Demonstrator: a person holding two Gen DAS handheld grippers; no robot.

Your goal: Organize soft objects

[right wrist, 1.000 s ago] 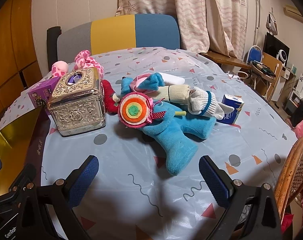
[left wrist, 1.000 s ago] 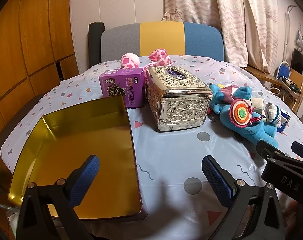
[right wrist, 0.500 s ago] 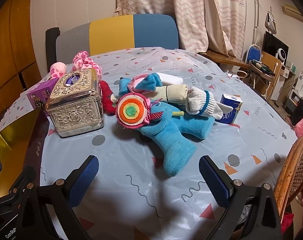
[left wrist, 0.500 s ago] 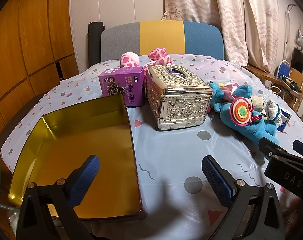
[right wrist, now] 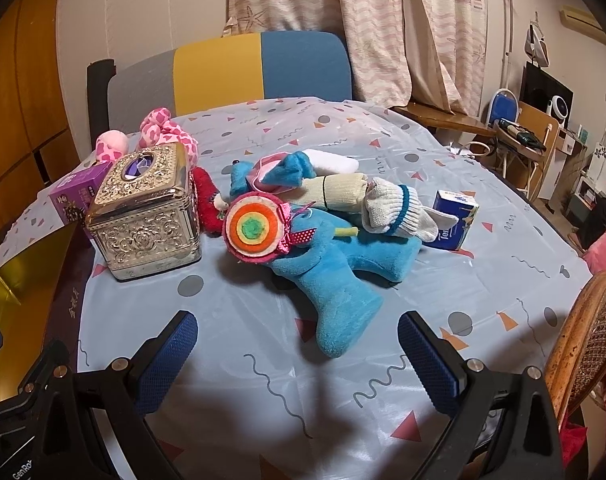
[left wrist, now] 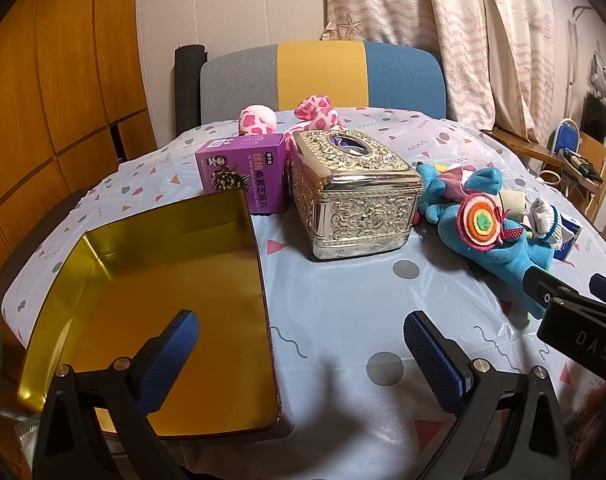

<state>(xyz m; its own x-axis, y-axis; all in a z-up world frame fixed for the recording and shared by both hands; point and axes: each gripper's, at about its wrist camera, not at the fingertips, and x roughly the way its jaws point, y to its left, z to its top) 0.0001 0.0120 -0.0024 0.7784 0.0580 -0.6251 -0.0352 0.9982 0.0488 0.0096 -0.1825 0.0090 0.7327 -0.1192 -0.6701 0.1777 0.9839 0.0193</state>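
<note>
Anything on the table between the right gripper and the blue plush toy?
No. In the right wrist view, only bare patterned tablecloth lies between the open right gripper and the near leg of the blue plush toy.

Bare tablecloth (right wrist: 263,320) lies open ahead of the right gripper (right wrist: 299,354), up to the blue plush toy (right wrist: 335,276) at 12 o'clock. The silver tissue box (right wrist: 147,220) blocks 10 o'clock; a rattan chair (right wrist: 583,340) crowds 3 o'clock.
</note>
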